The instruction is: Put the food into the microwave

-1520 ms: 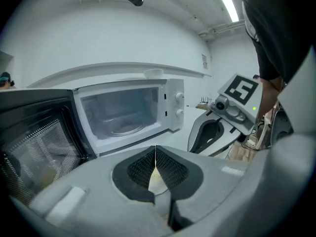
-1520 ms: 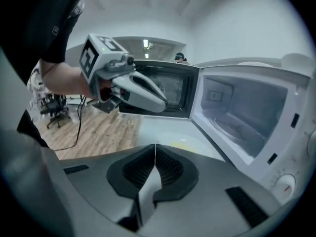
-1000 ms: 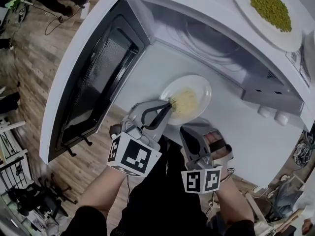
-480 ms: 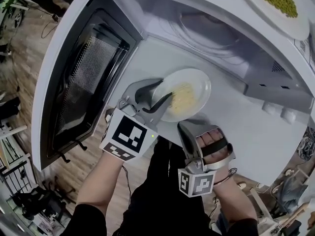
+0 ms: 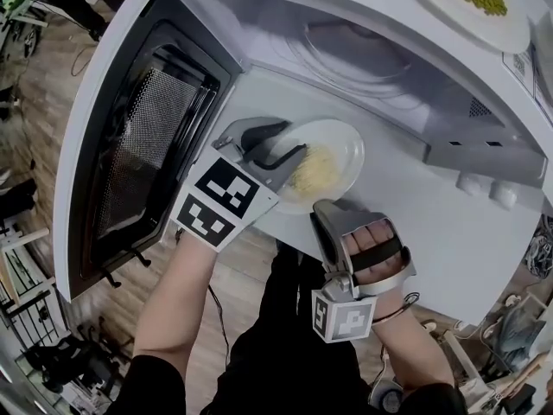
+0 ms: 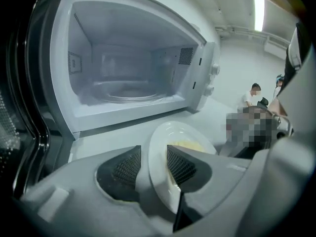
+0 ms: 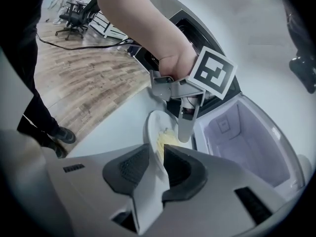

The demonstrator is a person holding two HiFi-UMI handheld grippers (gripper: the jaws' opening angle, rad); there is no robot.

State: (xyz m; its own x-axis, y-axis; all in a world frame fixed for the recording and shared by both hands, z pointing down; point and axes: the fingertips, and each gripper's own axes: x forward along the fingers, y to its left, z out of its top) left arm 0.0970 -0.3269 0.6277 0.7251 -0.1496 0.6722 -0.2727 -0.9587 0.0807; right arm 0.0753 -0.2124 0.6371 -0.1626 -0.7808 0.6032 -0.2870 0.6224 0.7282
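Wooden flooring (image 5: 52, 76) is seen past the swung-open door (image 5: 130, 145) of the microwave (image 5: 363, 50), which stands on a white table (image 5: 449, 240) with its cavity bare. Just in front of the microwave's mouth, the plate (image 5: 341, 145) of pale yellow food (image 5: 315, 169) is rested flat on the table, not yet inside.

Both pairs of jaws have just been opening. The left gripper (image 5: 281, 147) is spread wide, with the plate's rim on the microwave's door side lying loose between its pads. The right gripper (image 5: 328, 207) is parted less, and the rim farthest from the microwave is straddled but not seen to be pinched. The plate is therefore judged to be held by neither, and a fresh two-sided grip is probably being prepared before it is slid in.

The left gripper is angled downward toward the microwave from the door side, marker cube toward the person. The right is tilted down likewise, close to the body.
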